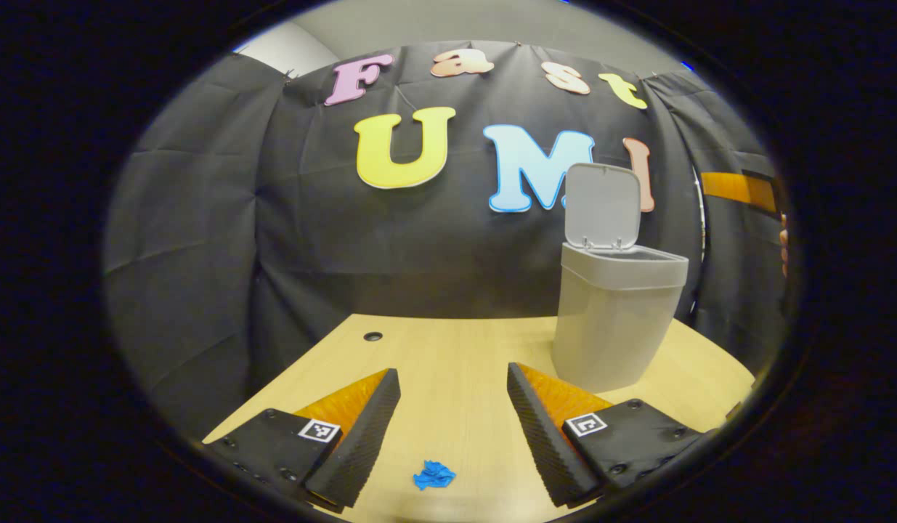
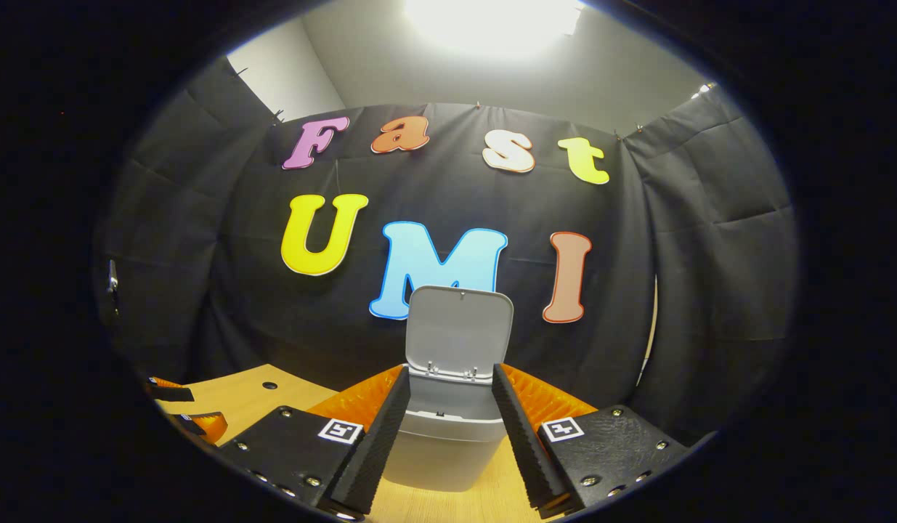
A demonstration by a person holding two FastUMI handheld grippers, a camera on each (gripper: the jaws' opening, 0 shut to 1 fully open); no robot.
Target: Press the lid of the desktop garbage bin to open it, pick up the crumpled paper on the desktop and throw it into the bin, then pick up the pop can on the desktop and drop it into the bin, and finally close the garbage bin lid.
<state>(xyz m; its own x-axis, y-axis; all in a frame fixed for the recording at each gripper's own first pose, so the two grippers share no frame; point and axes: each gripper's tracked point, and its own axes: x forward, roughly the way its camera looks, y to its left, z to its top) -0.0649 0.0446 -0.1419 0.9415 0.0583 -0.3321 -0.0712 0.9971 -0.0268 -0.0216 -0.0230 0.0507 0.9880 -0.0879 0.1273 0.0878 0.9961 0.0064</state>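
The grey desktop bin (image 1: 615, 327) stands on the wooden table (image 1: 455, 349) to the right, its lid (image 1: 602, 207) swung upright and open. A small blue crumpled paper (image 1: 433, 475) lies on the table low between the fingers of my left gripper (image 1: 454, 374), which is open and holds nothing. In the right gripper view, the bin (image 2: 444, 450) stands straight ahead with its lid (image 2: 459, 330) raised. My right gripper (image 2: 450, 376) is open just in front of the bin, its fingers framing the bin without pressing on it.
A round cable hole (image 1: 373, 336) sits in the table near the far left edge. A hand (image 1: 784, 243) shows at the right rim of the left gripper view. The left gripper's fingers (image 2: 183, 407) show at the far left of the right gripper view.
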